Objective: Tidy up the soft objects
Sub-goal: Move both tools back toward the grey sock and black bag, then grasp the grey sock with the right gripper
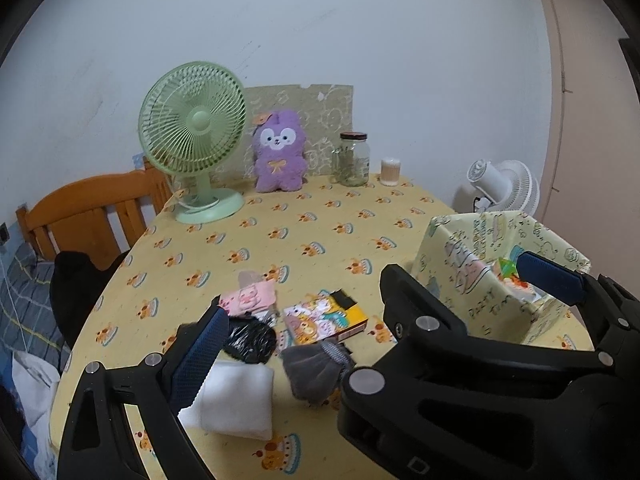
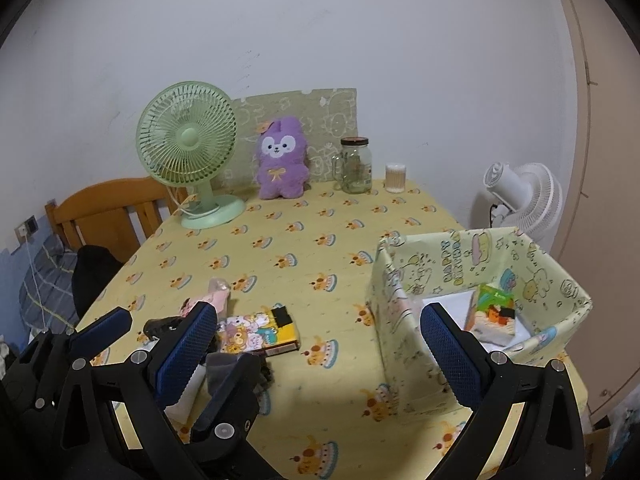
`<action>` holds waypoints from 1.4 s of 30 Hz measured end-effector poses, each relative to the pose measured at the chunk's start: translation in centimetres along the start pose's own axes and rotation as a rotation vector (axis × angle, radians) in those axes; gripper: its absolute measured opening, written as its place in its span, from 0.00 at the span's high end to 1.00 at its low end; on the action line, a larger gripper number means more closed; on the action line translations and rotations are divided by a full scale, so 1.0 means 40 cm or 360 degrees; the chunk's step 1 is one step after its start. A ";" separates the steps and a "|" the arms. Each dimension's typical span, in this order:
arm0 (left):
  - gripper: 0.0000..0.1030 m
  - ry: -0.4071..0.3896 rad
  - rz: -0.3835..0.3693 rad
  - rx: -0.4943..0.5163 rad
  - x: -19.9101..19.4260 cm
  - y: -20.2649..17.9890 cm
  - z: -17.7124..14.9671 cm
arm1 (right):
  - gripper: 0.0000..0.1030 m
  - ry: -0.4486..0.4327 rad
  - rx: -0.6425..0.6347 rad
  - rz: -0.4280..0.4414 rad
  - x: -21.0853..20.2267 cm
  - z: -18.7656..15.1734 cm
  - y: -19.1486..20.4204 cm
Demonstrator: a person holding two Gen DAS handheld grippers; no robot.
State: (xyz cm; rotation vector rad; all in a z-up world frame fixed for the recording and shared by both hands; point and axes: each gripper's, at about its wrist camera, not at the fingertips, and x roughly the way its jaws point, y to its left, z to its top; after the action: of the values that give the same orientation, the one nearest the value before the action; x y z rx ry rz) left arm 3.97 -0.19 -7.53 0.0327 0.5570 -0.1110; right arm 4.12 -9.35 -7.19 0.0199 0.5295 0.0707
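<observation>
A pile of soft items lies near the table's front left: a pink printed cloth (image 1: 250, 298), a black crinkly bundle (image 1: 250, 340), a grey sock (image 1: 316, 368), a white folded towel (image 1: 236, 404) and a cartoon tissue pack (image 1: 326, 316). My left gripper (image 1: 304, 316) is open and empty, hovering over the pile. My right gripper (image 2: 320, 336) is open and empty beside the patterned box (image 2: 384, 300), which holds a green tissue pack (image 2: 494, 314). The left gripper shows in the right wrist view (image 2: 164, 322).
A green fan (image 1: 192, 140), a purple plush (image 1: 278, 156), a glass jar (image 1: 354, 158) and a small cup (image 1: 390, 172) stand along the far edge. A wooden chair (image 1: 92, 216) is left; a white fan (image 1: 502, 188) is right.
</observation>
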 end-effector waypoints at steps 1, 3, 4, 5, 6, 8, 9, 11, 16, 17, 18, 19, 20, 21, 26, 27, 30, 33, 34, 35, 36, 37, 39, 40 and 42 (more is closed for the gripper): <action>0.05 0.0011 0.0005 -0.0006 0.004 0.007 -0.006 | 0.00 0.0011 -0.0003 0.0005 0.006 -0.004 0.005; 0.05 0.0021 0.0012 -0.0015 0.009 0.016 -0.014 | 0.00 0.0024 -0.0008 0.0012 0.014 -0.011 0.014; 0.05 0.0026 0.0020 -0.0019 0.012 0.023 -0.020 | 0.00 0.0031 -0.0013 0.0020 0.019 -0.015 0.020; 0.05 0.0028 0.0025 -0.0020 0.014 0.027 -0.023 | 0.00 0.0033 -0.0015 0.0029 0.023 -0.018 0.023; 0.05 0.0032 0.0031 -0.0022 0.016 0.031 -0.027 | 0.00 0.0036 -0.0017 0.0040 0.027 -0.022 0.028; 0.05 0.0043 0.0042 -0.0029 0.021 0.042 -0.037 | 0.00 0.0046 -0.0022 0.0064 0.037 -0.029 0.036; 0.05 0.0049 0.0045 -0.0031 0.024 0.048 -0.043 | 0.00 0.0053 -0.0026 0.0078 0.044 -0.036 0.043; 0.05 0.0065 0.0043 -0.0035 0.034 0.058 -0.052 | 0.00 0.0064 -0.0027 0.0091 0.053 -0.044 0.050; 0.05 0.0122 0.0070 -0.0040 0.065 0.081 -0.078 | 0.00 0.0115 -0.0023 0.0117 0.092 -0.072 0.072; 0.05 0.0138 0.0082 -0.0043 0.074 0.088 -0.084 | 0.00 0.0122 -0.0029 0.0118 0.100 -0.076 0.078; 0.05 0.0151 0.0089 -0.0048 0.081 0.093 -0.088 | 0.00 0.0132 -0.0038 0.0119 0.109 -0.081 0.083; 0.05 0.0169 0.0097 -0.0055 0.089 0.099 -0.093 | 0.00 0.0145 -0.0048 0.0120 0.119 -0.086 0.090; 0.05 0.0190 0.0110 -0.0064 0.100 0.107 -0.098 | 0.00 0.0161 -0.0055 0.0121 0.130 -0.090 0.096; 0.05 0.0207 0.0137 -0.0065 0.108 0.111 -0.102 | 0.00 0.0174 -0.0059 0.0119 0.138 -0.094 0.099; 0.05 0.0250 0.0196 -0.0076 0.132 0.132 -0.115 | 0.00 0.0242 -0.0055 0.0140 0.174 -0.108 0.109; 0.05 0.0259 0.0197 -0.0082 0.136 0.137 -0.117 | 0.00 0.0250 -0.0056 0.0143 0.179 -0.110 0.111; 0.05 0.0276 0.0198 -0.0088 0.142 0.150 -0.128 | 0.00 0.0285 -0.0069 0.0164 0.193 -0.120 0.125; 0.05 0.0293 0.0203 -0.0098 0.147 0.161 -0.138 | 0.01 0.0316 -0.0074 0.0173 0.206 -0.127 0.135; 0.05 0.0298 0.0208 -0.0101 0.150 0.164 -0.140 | 0.02 0.0327 -0.0078 0.0172 0.211 -0.130 0.139; 0.05 0.0304 0.0214 -0.0102 0.152 0.167 -0.141 | 0.02 0.0334 -0.0078 0.0173 0.215 -0.132 0.141; 0.05 0.0308 0.0218 -0.0103 0.153 0.170 -0.143 | 0.03 0.0347 -0.0077 0.0179 0.220 -0.135 0.143; 0.05 0.0314 0.0225 -0.0106 0.153 0.175 -0.145 | 0.03 0.0352 -0.0075 0.0184 0.223 -0.136 0.145; 0.05 0.0324 0.0233 -0.0114 0.154 0.181 -0.150 | 0.04 0.0363 -0.0080 0.0190 0.229 -0.140 0.151; 0.05 0.0334 0.0234 -0.0119 0.155 0.185 -0.154 | 0.06 0.0371 -0.0082 0.0197 0.231 -0.142 0.154; 0.05 0.0355 0.0236 -0.0128 0.160 0.192 -0.160 | 0.10 0.0399 -0.0094 0.0218 0.239 -0.149 0.163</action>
State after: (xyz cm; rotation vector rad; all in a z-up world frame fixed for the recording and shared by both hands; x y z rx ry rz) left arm 6.88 7.22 -16.35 0.0081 0.7794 0.0608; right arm 8.95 -2.14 -16.93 -0.0108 0.7763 0.2249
